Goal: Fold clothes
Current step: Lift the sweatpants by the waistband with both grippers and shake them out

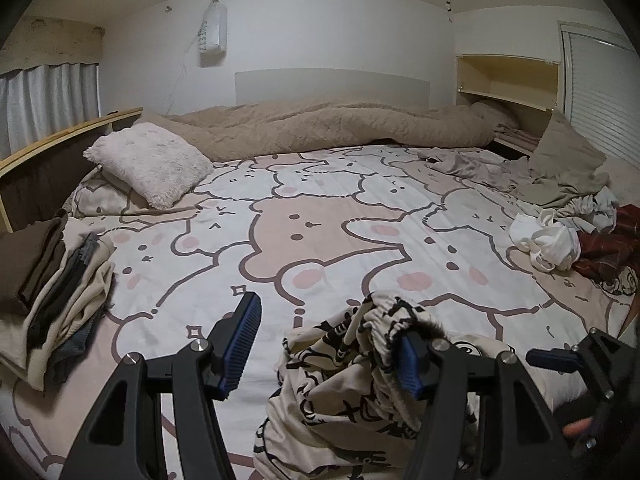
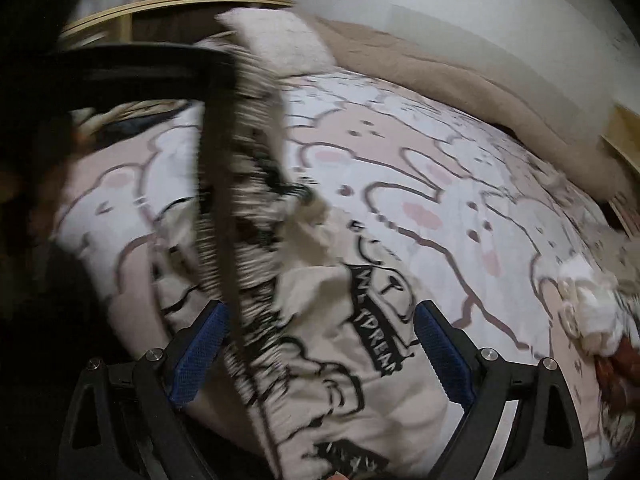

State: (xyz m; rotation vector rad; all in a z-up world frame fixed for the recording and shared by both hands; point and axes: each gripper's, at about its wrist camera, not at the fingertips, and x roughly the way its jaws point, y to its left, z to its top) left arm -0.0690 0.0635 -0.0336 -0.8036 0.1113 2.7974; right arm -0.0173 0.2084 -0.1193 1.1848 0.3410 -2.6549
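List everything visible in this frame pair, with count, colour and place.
printed garment: 1, cream with black print, near edge of bed, draped over left tongs' right finger
folded stack: 1, brown, grey, cream, bed's left edge
unfolded pile: 1, white, beige, dark red, bed's right side
pillow: 1, pale fluffy, far left
duvet: 1, tan, far end
sheet: 1, pink and white bear print, covers bed
left tongs: black, blue pads, open
right tongs: black, blue pads, open over garment

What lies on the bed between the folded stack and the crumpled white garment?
In the left wrist view, only bare bear-print sheet lies between the folded stack and the crumpled white garment.
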